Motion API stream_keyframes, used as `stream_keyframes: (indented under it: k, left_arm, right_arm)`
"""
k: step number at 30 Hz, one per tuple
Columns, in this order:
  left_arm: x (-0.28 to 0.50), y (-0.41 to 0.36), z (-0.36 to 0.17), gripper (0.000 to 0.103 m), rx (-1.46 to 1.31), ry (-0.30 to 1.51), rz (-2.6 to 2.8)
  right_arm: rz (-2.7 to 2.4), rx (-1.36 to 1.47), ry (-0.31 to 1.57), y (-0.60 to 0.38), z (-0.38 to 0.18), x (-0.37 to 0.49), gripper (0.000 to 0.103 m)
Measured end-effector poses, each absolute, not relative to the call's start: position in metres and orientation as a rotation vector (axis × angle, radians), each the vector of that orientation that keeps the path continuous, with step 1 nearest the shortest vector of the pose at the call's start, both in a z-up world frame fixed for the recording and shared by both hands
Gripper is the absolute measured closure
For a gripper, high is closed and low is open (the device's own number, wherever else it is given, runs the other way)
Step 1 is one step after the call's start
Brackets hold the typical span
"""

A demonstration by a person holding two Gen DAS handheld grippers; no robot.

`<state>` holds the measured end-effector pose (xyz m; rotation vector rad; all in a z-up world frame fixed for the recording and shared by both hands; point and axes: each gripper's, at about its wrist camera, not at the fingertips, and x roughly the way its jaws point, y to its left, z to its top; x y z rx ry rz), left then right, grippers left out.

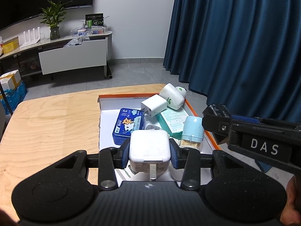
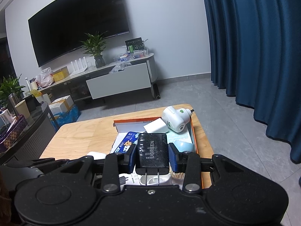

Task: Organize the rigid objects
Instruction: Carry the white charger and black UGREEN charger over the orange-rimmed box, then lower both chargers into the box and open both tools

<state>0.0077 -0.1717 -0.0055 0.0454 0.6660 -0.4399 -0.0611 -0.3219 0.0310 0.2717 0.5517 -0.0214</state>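
Item one: my left gripper [image 1: 150, 150] is clamping a white square plastic charger block [image 1: 149, 145] between its blue pads, prongs pointing back toward me, and I am holding it above the near end of the shallow orange-rimmed cardboard box [image 1: 190, 104].

Item two: my right gripper [image 2: 152, 155] is clamping a black rectangular charger marked UGREEN [image 2: 152, 151] between its blue pads, its two metal prongs facing me, and I am holding it over the same box, near its front edge.

Item three: the box is sitting on the right half of a pale plywood table [image 1: 52, 120], and it is carrying:
- a blue rectangular tin with a cartoon bear [image 1: 128, 125], lying flat toward the left side;
- a smaller white cube-shaped plug adapter [image 1: 153, 105], resting tilted on top of the other goods;
- a white rounded plug-in device with a green leaf mark [image 1: 174, 97], leaning at the far right corner;
- a flat teal-and-white carton [image 1: 172, 121], lying under the adapter;
- a light-blue cylindrical toothpick holder [image 1: 193, 130], lying on its side, toothpicks showing at its open end.

Item four: a dark blue curtain [image 1: 235, 37] is hanging beyond the table on the right.
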Motion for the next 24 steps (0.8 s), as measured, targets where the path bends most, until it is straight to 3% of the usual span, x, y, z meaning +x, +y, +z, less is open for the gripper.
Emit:
stream_keyframes:
  k: [24]
  left_arm:
    - [0.029,-0.176,-0.014,0.061,0.032,0.689,-0.437]
  right_arm:
    - [-0.019,0.26,0.596,-0.327,0.019,-0.028,0.059]
